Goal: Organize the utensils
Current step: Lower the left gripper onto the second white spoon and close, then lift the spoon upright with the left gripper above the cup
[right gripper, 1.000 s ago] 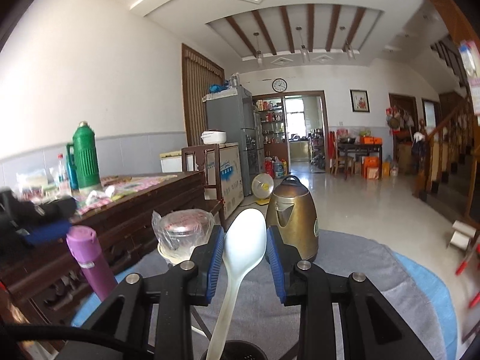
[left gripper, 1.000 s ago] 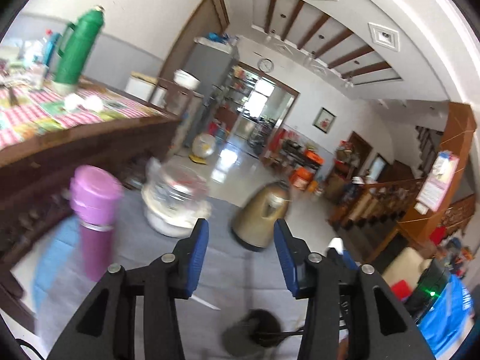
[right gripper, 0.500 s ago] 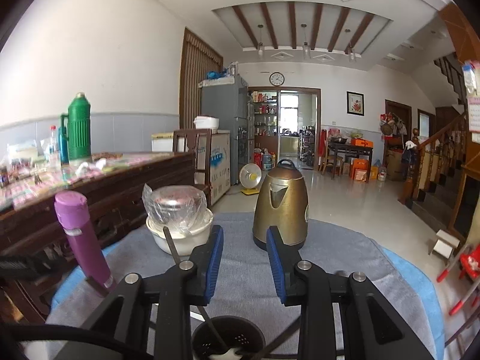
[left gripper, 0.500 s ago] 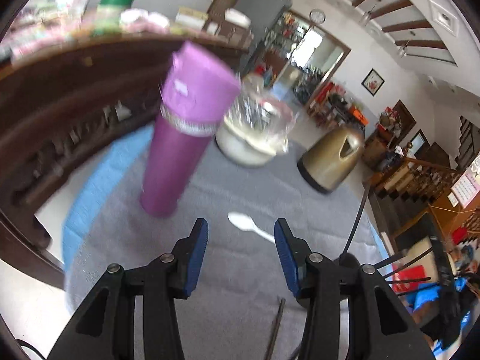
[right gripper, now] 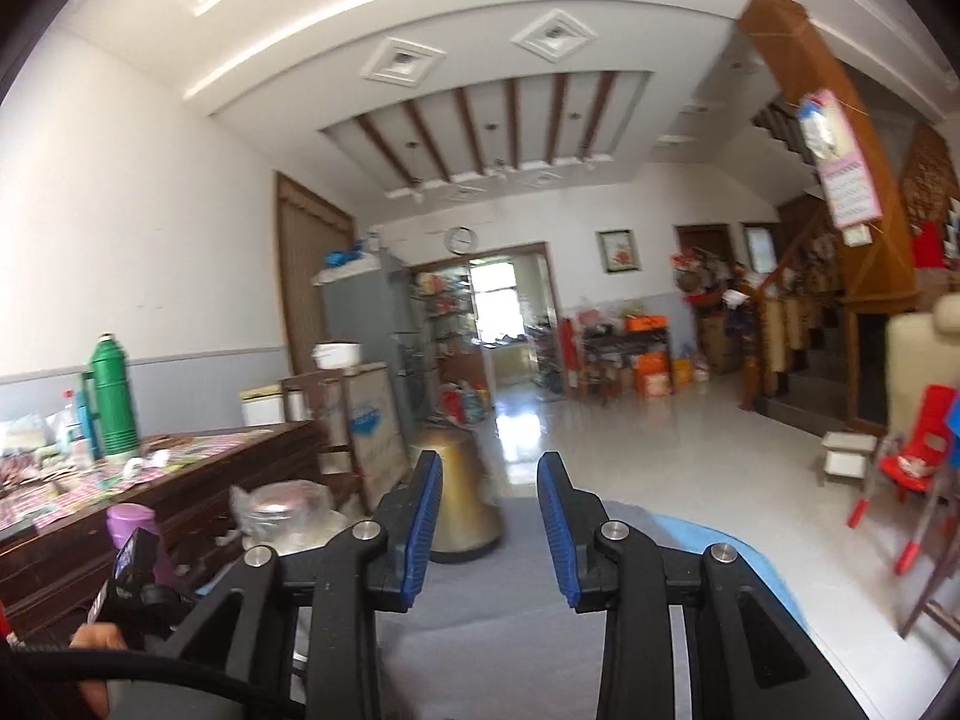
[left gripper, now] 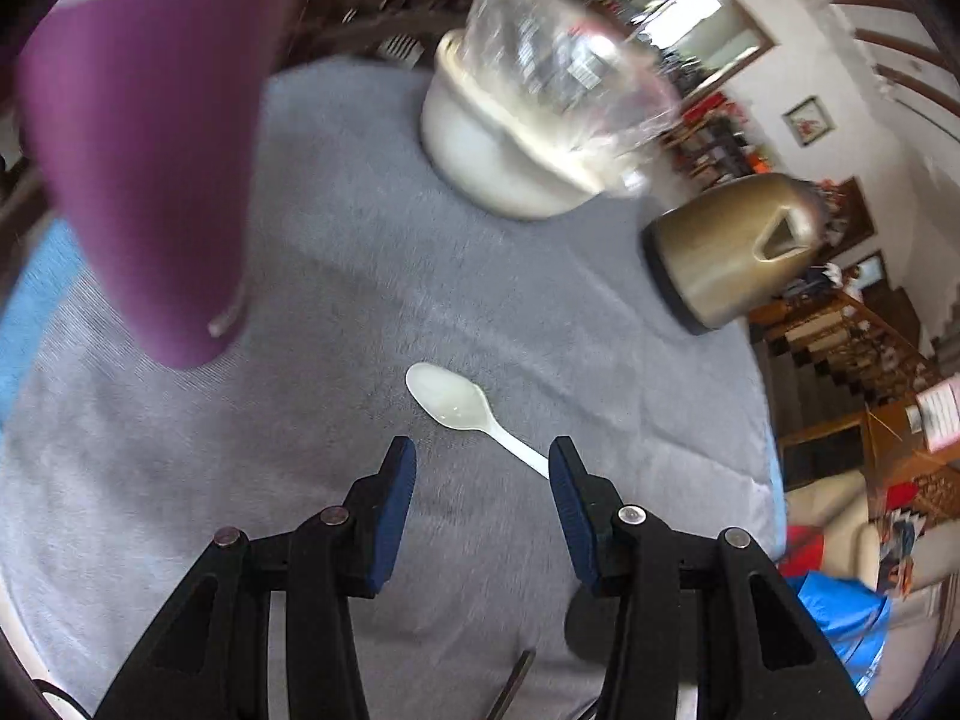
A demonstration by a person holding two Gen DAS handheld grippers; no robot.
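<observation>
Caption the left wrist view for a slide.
Open left gripper poised above a white plastic spoon lying on the grey cloth.

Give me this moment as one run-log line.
left gripper: open, empty, above white spoon lying on grey cloth | right gripper: jaws just opening, empty

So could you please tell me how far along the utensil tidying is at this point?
Done: the right gripper is open with nothing between its fingers, its jaws having just been opening. In hand: the left gripper is open just short of the white spoon, which lies on the grey cloth. Left: gripping that spoon and putting it away; what looks like a dark stick also lies loose.
</observation>
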